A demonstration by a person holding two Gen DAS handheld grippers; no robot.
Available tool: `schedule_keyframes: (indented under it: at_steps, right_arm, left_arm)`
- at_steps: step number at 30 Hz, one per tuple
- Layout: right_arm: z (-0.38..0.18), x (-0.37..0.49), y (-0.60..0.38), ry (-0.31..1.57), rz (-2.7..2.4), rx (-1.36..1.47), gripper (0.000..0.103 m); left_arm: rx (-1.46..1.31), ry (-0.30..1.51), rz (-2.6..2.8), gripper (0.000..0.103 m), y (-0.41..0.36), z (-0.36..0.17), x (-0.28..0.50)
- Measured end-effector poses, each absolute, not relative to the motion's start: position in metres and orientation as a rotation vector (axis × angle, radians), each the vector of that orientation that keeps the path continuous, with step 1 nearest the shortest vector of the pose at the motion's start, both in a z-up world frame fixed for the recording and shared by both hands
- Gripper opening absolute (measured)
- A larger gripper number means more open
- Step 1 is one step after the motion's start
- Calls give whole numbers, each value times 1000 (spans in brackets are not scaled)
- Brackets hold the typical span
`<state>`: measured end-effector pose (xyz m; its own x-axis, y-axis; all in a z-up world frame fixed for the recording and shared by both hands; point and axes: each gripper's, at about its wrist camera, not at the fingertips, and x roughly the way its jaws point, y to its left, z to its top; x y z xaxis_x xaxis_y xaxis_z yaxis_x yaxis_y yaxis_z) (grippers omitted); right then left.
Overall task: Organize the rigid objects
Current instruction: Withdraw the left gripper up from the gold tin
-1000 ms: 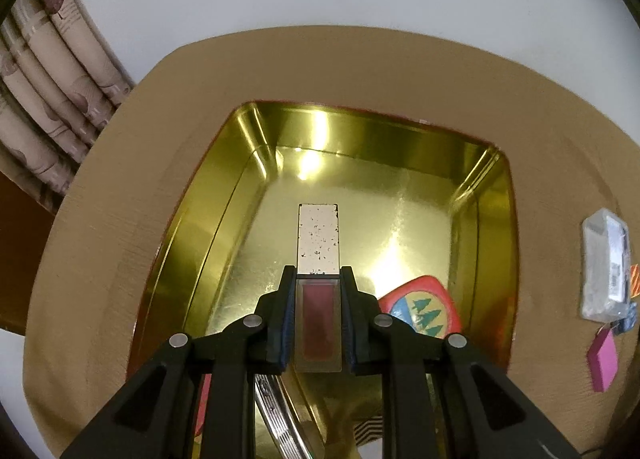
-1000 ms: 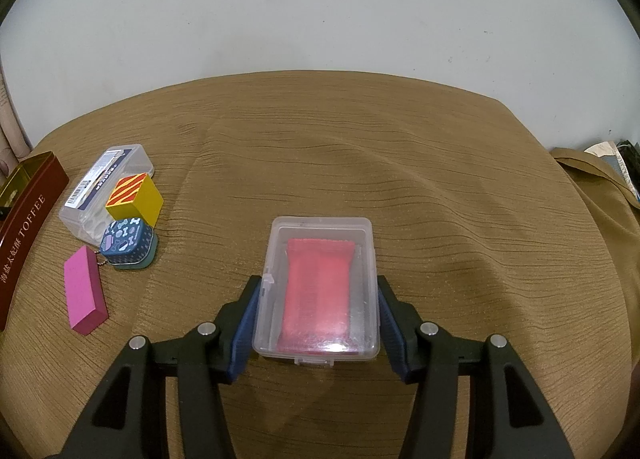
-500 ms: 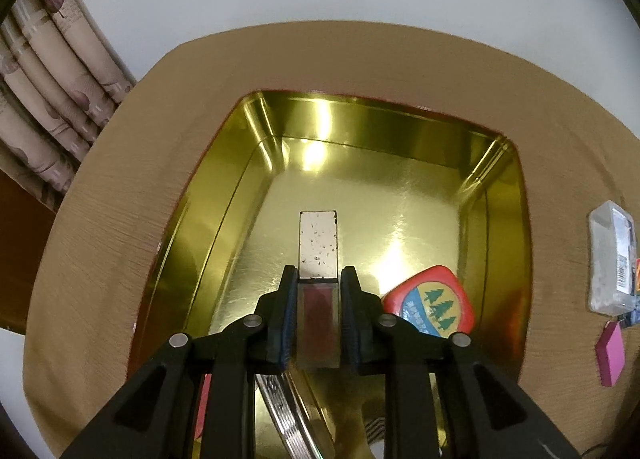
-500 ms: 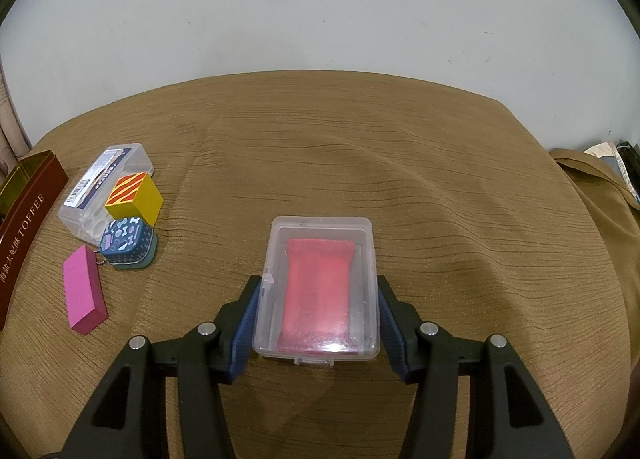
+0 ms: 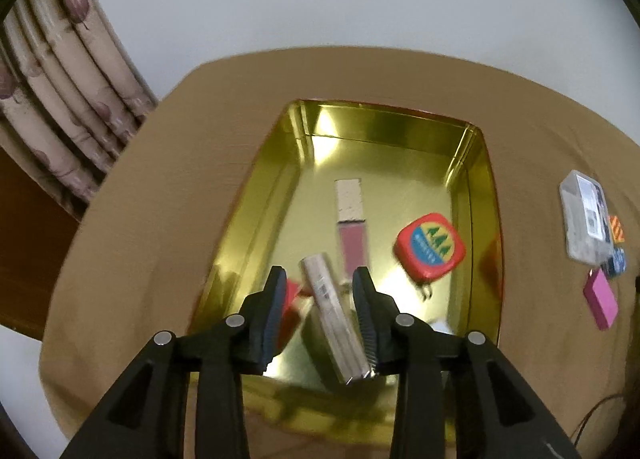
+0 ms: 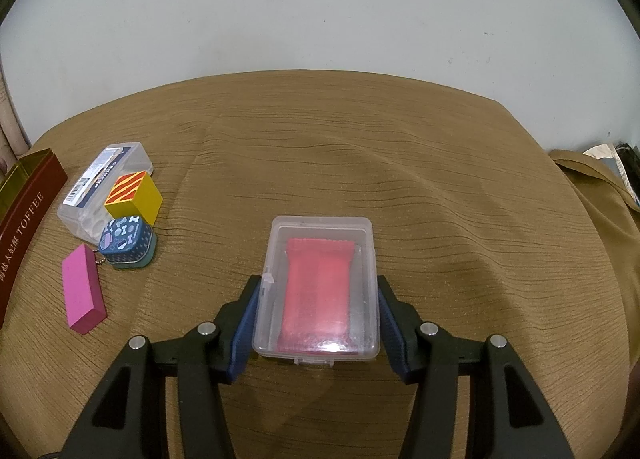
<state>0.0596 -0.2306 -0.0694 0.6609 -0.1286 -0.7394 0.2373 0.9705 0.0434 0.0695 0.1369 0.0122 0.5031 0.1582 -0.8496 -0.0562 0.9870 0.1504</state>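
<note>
Our left gripper (image 5: 320, 315) has just been opening and pulling back: its jaws now stand apart, empty, and the lip gloss (image 5: 351, 219) lies freed in the gold tin (image 5: 384, 127). Our right gripper (image 6: 316, 323) clamps the clear box (image 6: 318, 291) over the tablecloth (image 6: 400, 163), likely next.

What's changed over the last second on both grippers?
The left gripper has let go of the lip gloss tube: its jaws have just been opening and it backed away, leaving the tube in the gold tin. The right gripper is unchanged, clamped on the clear box.
</note>
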Motion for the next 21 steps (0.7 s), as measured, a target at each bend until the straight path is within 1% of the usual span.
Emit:
schedule_keyframes:
  at_steps: [4,5,6,8,11,17,21]
  right_arm:
    - [-69,59,-231,824,-209,138,56]
    - [-69,59,-232,824,-209,137,56]
    - [-69,58,-230,824,-210,136,56]
    - [-69,59,-229,824,-209,135,56]
    - [-68,61,-227,825,-208,133,55]
    - [-69,62,-227,825,-207,130,55]
    - [-69,63,-229,826,-208,126,54]
  left_arm:
    - [100,1003,160,38,152,19,44]
    - [100,998,172,41,156,21,39]
    - [100,993,183,46,160,22,35]
    - [105,977,217,49,168,23,28]
    - [87,975,229,50,178,22,18]
    - [6,961,284,57,204,26,9]
    - [-62,955,309,59,222,27,10]
